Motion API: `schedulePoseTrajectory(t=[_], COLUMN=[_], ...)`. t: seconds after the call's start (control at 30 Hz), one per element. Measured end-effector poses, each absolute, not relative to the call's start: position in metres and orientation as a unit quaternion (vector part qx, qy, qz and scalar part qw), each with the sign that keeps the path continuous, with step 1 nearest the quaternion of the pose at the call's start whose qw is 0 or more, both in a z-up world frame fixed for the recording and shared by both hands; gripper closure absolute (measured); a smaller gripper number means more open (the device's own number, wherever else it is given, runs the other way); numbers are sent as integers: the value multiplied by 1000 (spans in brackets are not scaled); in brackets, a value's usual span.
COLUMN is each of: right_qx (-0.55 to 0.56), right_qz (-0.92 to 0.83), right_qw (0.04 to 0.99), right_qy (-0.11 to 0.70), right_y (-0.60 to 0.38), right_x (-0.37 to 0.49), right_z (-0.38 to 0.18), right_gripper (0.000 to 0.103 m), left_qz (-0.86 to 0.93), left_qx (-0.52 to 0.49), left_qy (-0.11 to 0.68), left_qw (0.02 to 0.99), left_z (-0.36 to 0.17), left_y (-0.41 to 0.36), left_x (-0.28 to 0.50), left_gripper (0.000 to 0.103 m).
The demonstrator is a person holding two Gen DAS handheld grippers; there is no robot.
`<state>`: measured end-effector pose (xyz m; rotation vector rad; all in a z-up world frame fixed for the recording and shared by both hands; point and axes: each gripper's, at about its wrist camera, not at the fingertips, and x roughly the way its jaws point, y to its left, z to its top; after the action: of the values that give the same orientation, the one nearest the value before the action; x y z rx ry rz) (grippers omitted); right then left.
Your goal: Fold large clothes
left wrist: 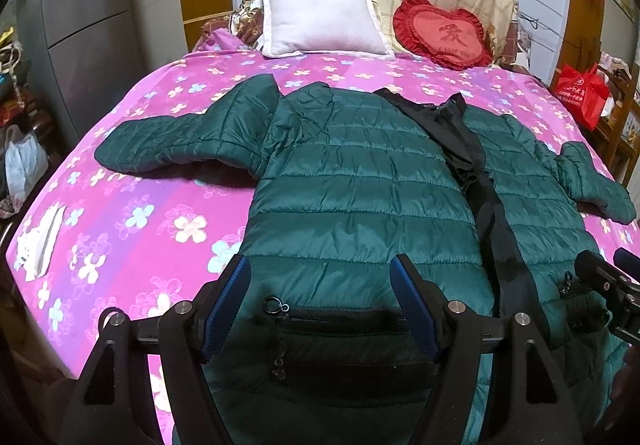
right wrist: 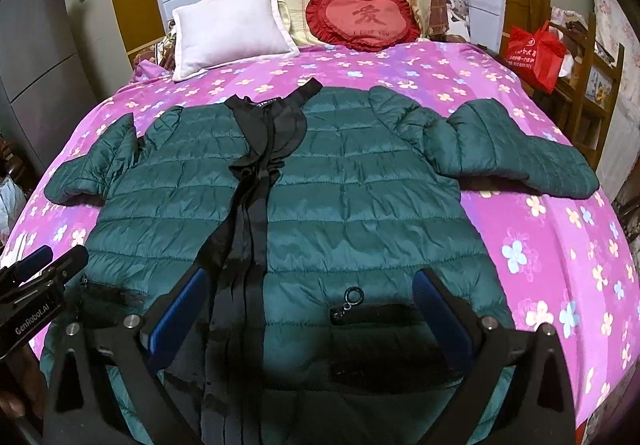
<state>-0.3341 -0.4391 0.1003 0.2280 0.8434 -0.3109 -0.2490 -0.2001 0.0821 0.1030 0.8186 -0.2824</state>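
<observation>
**Green jacket spread flat on the bed**

We are hovering the left gripper (left wrist: 320, 265) and right gripper (right wrist: 312, 277) over the jacket's (right wrist: 360, 205) hem, both spread wide and holding nothing. The jacket is lying unfolded on the bedsheet (right wrist: 560, 245), collar toward twelve o'clock, sleeves reaching toward nine and three.

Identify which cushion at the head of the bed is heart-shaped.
The red cushion with the frilled edge, right of the plain white rectangular pillow.
</observation>
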Motion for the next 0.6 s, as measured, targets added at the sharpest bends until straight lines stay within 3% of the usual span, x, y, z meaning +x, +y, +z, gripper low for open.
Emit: schedulePoseTrajectory(t=[0.6], right_qx=[102], right_qz=[-151], right_qw=[893], right_qy=[411], right_y=[-435], right_x=[-328], right_z=[100], right_gripper=[0], left_qz=[-136], left_qx=[44], left_qy=[396], left_qw=[907], left_z=[82], left_y=[-199], left_x=[-246], left_gripper=[47])
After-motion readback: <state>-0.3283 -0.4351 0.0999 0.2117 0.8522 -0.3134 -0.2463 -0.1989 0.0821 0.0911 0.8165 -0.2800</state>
